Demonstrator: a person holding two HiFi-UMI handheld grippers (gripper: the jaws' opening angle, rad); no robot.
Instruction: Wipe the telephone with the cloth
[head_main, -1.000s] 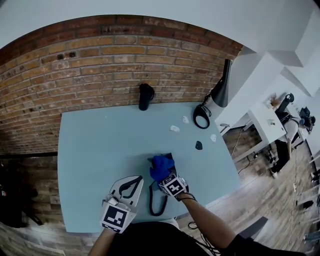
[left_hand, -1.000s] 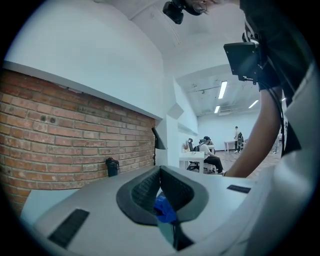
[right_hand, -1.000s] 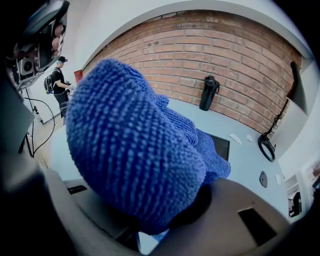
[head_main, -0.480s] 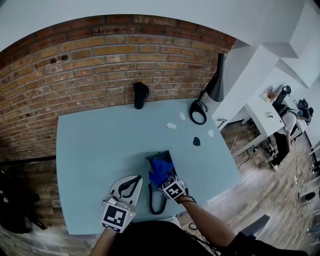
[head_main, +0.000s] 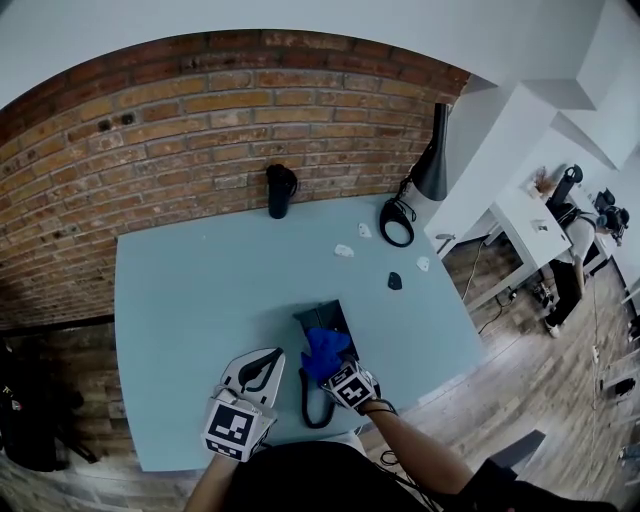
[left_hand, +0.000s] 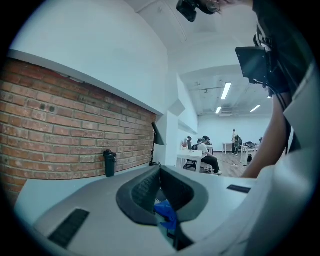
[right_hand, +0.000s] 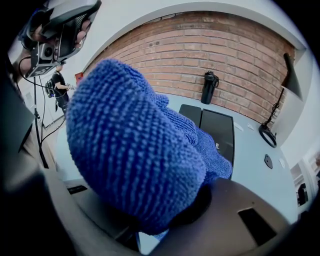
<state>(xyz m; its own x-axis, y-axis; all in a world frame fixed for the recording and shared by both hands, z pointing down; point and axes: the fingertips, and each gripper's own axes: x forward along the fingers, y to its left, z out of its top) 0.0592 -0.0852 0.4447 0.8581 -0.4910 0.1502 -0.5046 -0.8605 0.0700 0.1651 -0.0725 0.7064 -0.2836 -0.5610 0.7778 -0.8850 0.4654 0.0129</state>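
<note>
The black telephone (head_main: 322, 317) lies flat on the light blue table (head_main: 190, 300), just ahead of me. A blue knitted cloth (head_main: 322, 350) rests on its near end, and my right gripper (head_main: 337, 369) is shut on that cloth. In the right gripper view the cloth (right_hand: 135, 150) fills most of the picture, with the telephone (right_hand: 216, 131) behind it. My left gripper (head_main: 266, 364) hovers to the left of the telephone, shut and holding nothing. In the left gripper view its pads (left_hand: 145, 192) meet at the tips, and a bit of blue cloth (left_hand: 166, 215) shows behind them.
A black curved cord or handset (head_main: 309, 402) lies between the grippers near the table's front edge. A black tumbler (head_main: 281, 190) stands at the brick wall. A black lamp (head_main: 432, 160) with a ring-shaped foot (head_main: 397, 222) and several small white and black bits (head_main: 344, 251) sit at the far right.
My right gripper has drawn the cloth a little toward me along the telephone, so more of its far end shows. The left gripper has hardly moved.
</note>
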